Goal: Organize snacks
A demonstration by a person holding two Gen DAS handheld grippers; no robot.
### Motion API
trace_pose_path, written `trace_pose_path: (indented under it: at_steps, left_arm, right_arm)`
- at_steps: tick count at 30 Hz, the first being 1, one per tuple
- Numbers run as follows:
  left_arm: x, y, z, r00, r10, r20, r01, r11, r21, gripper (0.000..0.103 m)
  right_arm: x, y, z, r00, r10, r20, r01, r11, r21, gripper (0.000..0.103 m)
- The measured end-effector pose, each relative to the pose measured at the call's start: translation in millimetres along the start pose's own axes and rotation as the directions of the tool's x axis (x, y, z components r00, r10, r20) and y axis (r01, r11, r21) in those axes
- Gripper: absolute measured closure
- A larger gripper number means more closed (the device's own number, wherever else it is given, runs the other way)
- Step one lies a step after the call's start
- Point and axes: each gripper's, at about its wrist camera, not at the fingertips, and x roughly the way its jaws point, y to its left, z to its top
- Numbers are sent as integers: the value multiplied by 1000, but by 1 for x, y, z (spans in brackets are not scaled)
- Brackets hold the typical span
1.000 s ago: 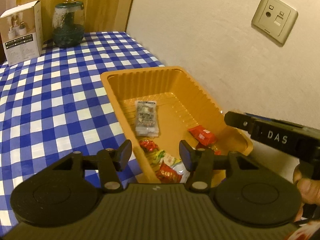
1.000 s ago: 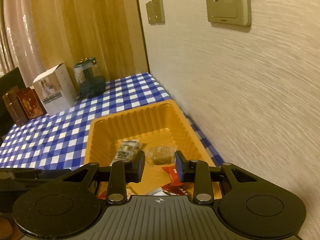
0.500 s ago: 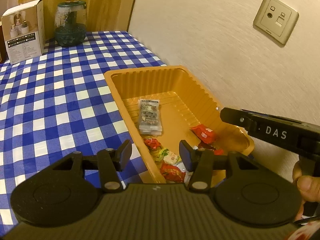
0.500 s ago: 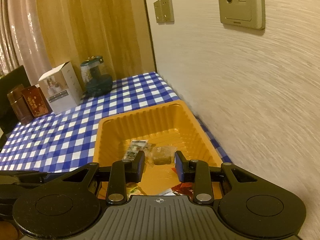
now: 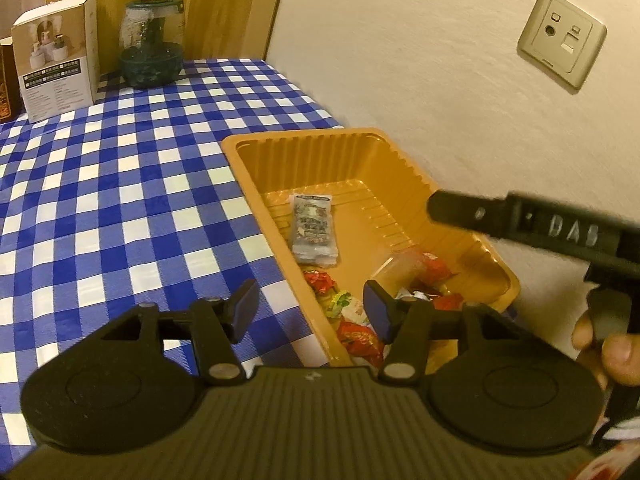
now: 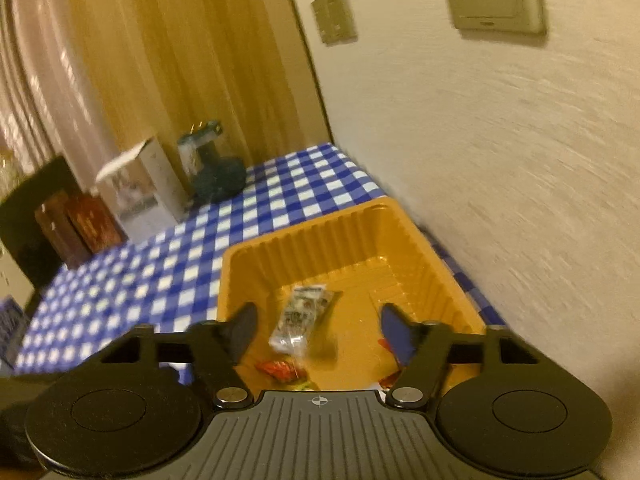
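Note:
An orange plastic tray [image 5: 384, 168] lies on the blue checked tablecloth by the wall; it also shows in the right wrist view [image 6: 304, 240]. It holds a grey snack packet [image 5: 314, 228] [image 6: 300, 316], a clear-wrapped brown snack [image 5: 400, 270] and several red and green wrapped candies [image 5: 356, 332] at its near end. My left gripper [image 5: 310, 312] is open and empty over the tray's near left rim. My right gripper [image 6: 316, 330] is open and empty above the tray; its body [image 5: 532, 228] shows in the left wrist view.
A white box [image 5: 56, 60] and a dark green glass jar [image 5: 152, 46] stand at the far end of the table [image 5: 100, 208] against a wooden panel. Brown boxes [image 6: 76, 228] stand left of them. The cream wall [image 5: 440, 80] with sockets runs close along the tray's right side.
My right gripper held a clear-wrapped brown snack over the tray and has opened wide; the snack now lies in the tray. The right view is blurred from motion. My left gripper stays open.

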Motion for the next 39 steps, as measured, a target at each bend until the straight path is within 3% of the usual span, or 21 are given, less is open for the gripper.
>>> trace_pose_path:
  at_steps: [7,19,27,39]
  left_arm:
    - [-4,4,-4,1000,25,3,-25,1000,-3,40]
    - [-28,-3,-4,997,65,43,-65,998,8,9]
    - [-49,-8,-6,993,95,73,-96,995,11,0]
    - [-83,-7,-18,989,118,84,-119,993,9,0]
  right_arm:
    - [-4,-7,0,999,-41,4,41,999,28,34]
    - [-25,-1,-2,997,-77,-11,77,997,2,33]
    - [-41,4,-2,996,-85,-14,85,996,-17,23]
    - [-72,21,-14,993,-110,-41,108,993,-46,17]
